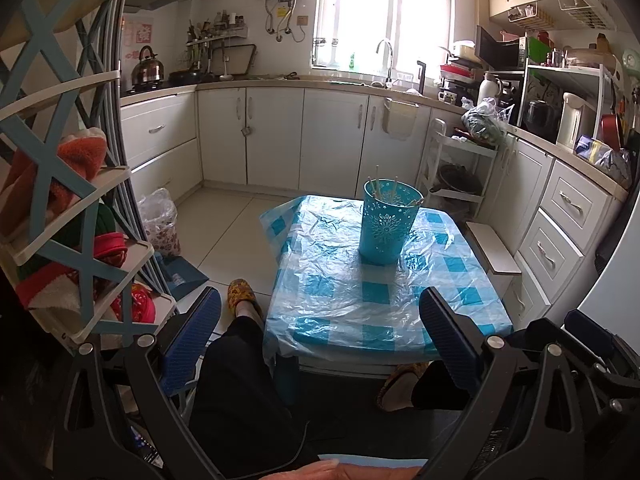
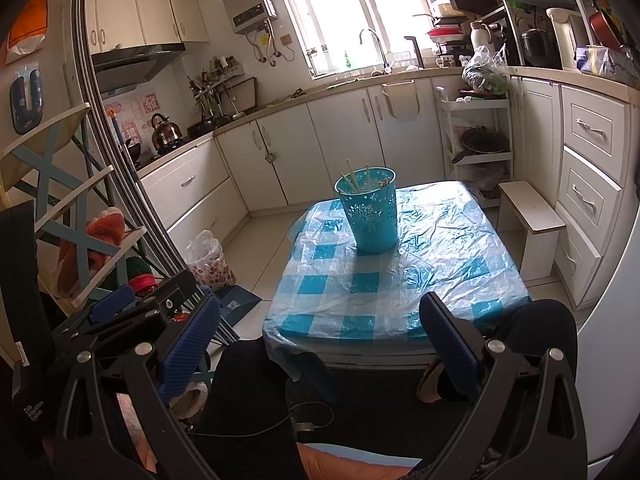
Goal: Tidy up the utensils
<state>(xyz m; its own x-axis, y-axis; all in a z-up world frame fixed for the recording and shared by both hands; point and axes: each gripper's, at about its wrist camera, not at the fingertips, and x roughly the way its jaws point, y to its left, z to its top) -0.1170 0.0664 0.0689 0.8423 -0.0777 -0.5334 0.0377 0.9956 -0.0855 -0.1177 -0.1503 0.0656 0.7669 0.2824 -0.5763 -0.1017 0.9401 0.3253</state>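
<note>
A teal perforated holder (image 1: pixel 386 224) (image 2: pixel 370 210) stands upright on the far half of a small table (image 1: pixel 352 300) (image 2: pixel 460 248) with a blue-and-white checked cover under clear plastic. Several pale chopsticks (image 1: pixel 394 192) (image 2: pixel 352 180) stick out of its top. My left gripper (image 1: pixel 320 340) is open, held back from the table's near edge above the person's lap, with nothing between its blue pads (image 1: pixel 188 348). My right gripper (image 2: pixel 320 344) is open too, equally far back and empty. In the right wrist view the left gripper's body (image 2: pixel 132 312) shows at lower left.
The person's dark-trousered legs (image 1: pixel 248 380) and slippers (image 1: pixel 240 294) lie under the near edge. A blue-and-white shelf rack (image 1: pixel 60 200) stands to the left, a white stool (image 2: pixel 528 220) and a cart (image 2: pixel 480 136) to the right. Kitchen cabinets (image 1: pixel 280 136) line the back.
</note>
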